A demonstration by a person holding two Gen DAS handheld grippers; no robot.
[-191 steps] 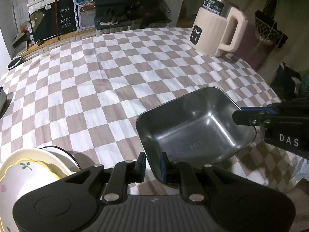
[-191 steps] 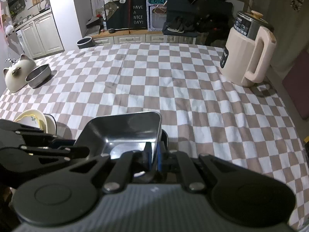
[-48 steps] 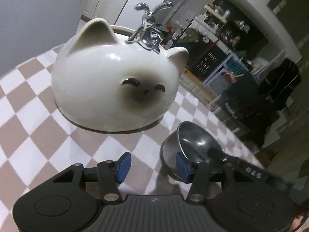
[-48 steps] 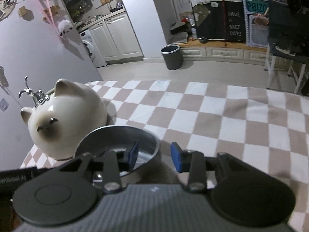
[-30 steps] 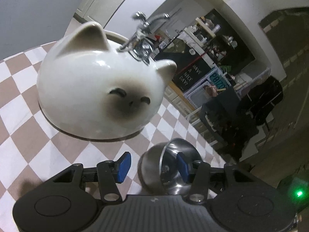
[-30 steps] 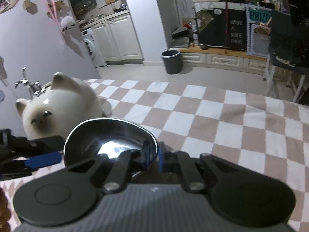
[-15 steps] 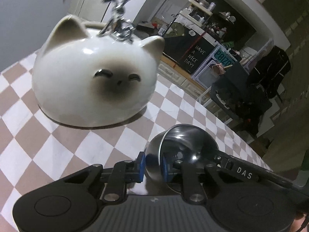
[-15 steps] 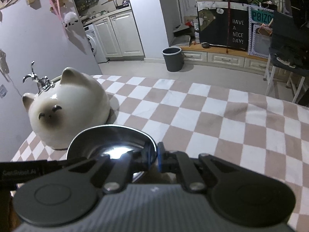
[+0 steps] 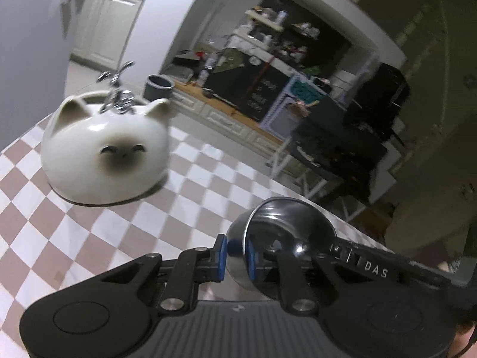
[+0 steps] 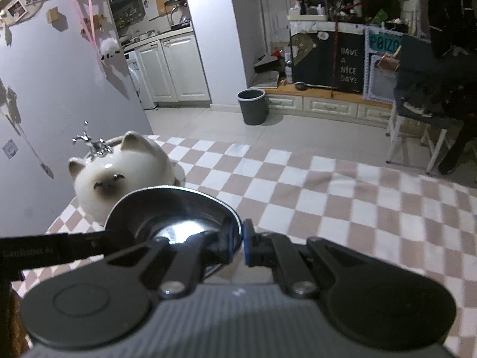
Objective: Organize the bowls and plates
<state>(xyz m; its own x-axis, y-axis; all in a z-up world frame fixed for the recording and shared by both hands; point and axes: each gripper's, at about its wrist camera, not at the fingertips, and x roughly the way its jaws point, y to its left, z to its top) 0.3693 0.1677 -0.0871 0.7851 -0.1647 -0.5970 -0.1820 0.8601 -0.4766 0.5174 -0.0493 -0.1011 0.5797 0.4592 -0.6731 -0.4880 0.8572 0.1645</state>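
While clamped between both: steel bowl (image 9: 286,223), left gripper (image 9: 235,258) closing, right gripper (image 10: 237,244) clenched on opposite rim.

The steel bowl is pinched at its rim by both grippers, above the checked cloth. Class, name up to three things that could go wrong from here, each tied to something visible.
1. The steel bowl is held only by its thin rim, the left gripper on one side and the right gripper opposite; smooth metal might slip.
2. If the two hands move unevenly, the bowl could twist free.
3. The ceramic cat sits close by; a swing could knock it.
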